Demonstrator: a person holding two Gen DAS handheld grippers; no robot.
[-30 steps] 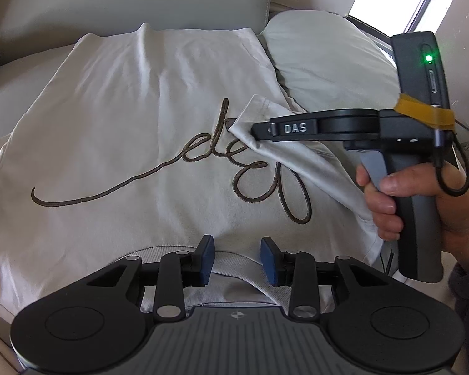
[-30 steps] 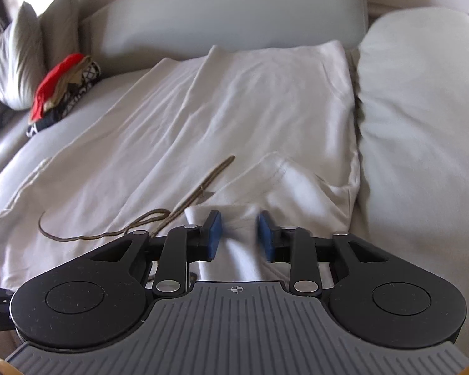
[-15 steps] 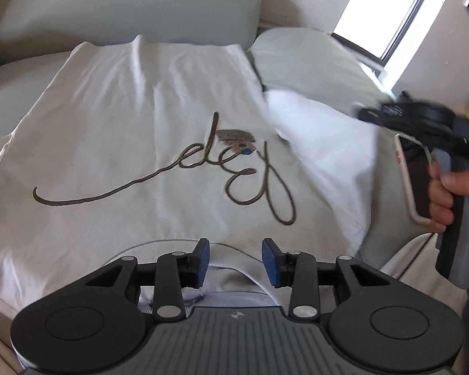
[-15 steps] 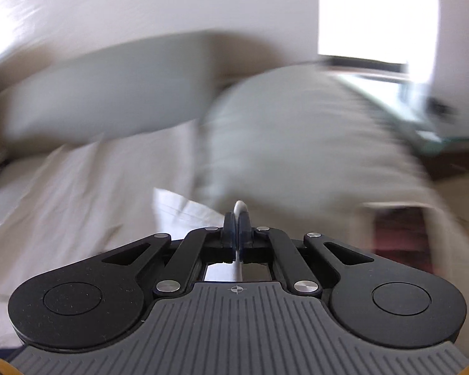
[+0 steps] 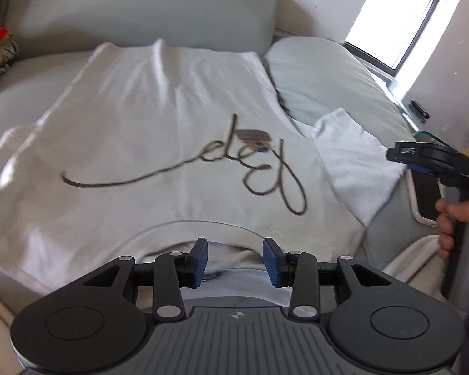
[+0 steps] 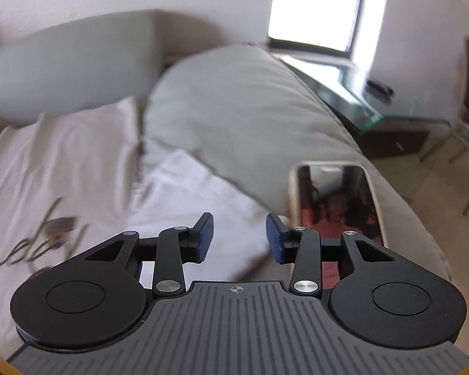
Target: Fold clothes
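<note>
the spreading step is in hand: the white shirt (image 5: 159,131) lies flat on the sofa (image 5: 134,15), its sleeve (image 5: 356,159) out at 3 o'clock, just dropped by the right hand-held gripper (image 6: 239,237), whose jaws have just been opening and stand apart with nothing between them, while the left hand-held gripper (image 5: 234,261), jaws apart, hovers at the collar (image 5: 197,228), so next comes regripping to fold.

Plenty of open room over the flat t-shirt (image 5: 159,118). Right side's tighter: fat sofa armrest (image 6: 240,106) walls it off, with a phone (image 6: 334,200) lying on it beside the sleeve (image 6: 197,206).
</note>
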